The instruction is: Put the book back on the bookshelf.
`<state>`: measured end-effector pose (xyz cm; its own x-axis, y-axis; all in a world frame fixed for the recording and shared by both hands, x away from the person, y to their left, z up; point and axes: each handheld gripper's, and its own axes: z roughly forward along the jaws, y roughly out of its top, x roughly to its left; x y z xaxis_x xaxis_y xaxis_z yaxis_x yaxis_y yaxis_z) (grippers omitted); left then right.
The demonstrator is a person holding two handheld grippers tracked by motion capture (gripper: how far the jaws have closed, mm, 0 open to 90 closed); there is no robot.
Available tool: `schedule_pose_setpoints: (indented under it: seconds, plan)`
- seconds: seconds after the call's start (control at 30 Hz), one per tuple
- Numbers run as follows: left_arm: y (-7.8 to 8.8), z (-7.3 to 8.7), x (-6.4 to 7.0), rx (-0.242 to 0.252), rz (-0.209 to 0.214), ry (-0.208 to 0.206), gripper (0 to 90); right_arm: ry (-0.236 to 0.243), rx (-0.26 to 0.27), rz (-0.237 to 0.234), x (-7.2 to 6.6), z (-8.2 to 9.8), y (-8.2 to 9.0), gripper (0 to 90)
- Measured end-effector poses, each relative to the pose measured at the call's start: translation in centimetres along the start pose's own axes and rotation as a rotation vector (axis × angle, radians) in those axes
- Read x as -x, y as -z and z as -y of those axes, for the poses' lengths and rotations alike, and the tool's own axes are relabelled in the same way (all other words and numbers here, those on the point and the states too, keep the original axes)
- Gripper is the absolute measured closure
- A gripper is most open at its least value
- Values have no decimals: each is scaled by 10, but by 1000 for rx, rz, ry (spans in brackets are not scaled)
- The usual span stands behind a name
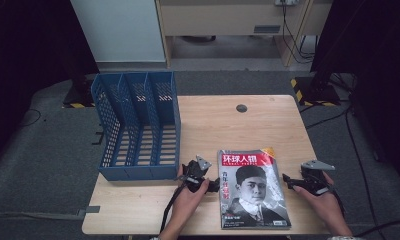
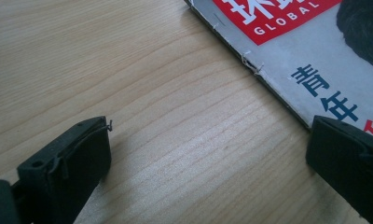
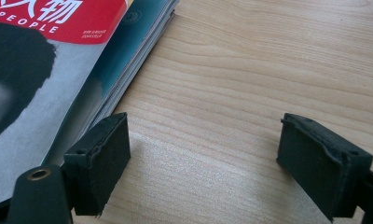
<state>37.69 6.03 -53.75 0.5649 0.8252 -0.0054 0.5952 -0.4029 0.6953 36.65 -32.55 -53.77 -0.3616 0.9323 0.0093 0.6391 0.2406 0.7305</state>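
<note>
While both grippers flank the magazine (image 1: 253, 190) with jaws open and empty, its thin, floppy, glossy pages look best pinched at the stapled spine.

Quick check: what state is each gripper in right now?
Left gripper: open, empty, beside the magazine's spine.
Right gripper: open, empty, beside its page edge.

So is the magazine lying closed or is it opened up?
Closed. The magazine lies flat on the table with its front cover facing up, and its page edges sit stacked together in the right gripper view.
</note>
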Motion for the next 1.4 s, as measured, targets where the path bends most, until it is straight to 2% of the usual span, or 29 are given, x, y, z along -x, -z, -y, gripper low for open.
schedule_pose_setpoints:
  seconds: [0.33, 0.4, 0.43, 0.5, 0.6, 0.7, 0.73, 0.77, 0.8, 0.87, 0.97, 1.07, 1.23, 1.27, 1.4]
  plan:
    - [2, 2, 3, 2, 26, -23, 0, -7, 0, 4, -1, 0, 0, 155]
    - [4, 2, 4, 10, 36, -25, 18, -17, -23, 2, 0, -1, 2, 152]
    - [5, 1, 4, 31, 49, -10, 39, -26, -37, 5, 2, -3, 4, 154]
    - [10, -2, 6, 74, 67, 7, 46, -48, -5, 15, 4, -5, 9, 176]
    - [15, -5, 10, 96, 74, -9, 52, -65, 44, 2, 3, -8, 18, 185]
    - [14, -4, 16, 99, 89, -17, 59, -56, 62, -12, -2, -11, 21, 183]
    - [14, -4, 23, 92, 96, -33, 61, -40, 63, -36, -7, -13, 21, 174]
    - [14, -4, 23, 92, 96, -33, 65, -40, 63, -36, -7, -13, 21, 174]
    - [14, -4, 29, 98, 96, -54, 69, -30, 64, -58, -12, -15, 20, 160]
    - [14, -5, 34, 96, 95, -69, 69, -21, 67, -76, -17, -16, 18, 144]
    - [14, -5, 37, 97, 91, -69, 76, -26, 53, -103, -22, -18, 15, 114]
    - [13, -5, 39, 90, 94, -75, 79, -3, 41, -136, -29, -18, 12, 94]
    - [12, -4, 44, 85, 93, -91, 103, 29, 24, -145, -38, -19, 8, 133]
    - [13, -4, 45, 88, 94, -94, 108, 43, 2, -148, -43, -19, 5, 144]
    - [12, -4, 47, 80, 85, -99, 160, 68, -5, -146, -45, -18, 3, 166]
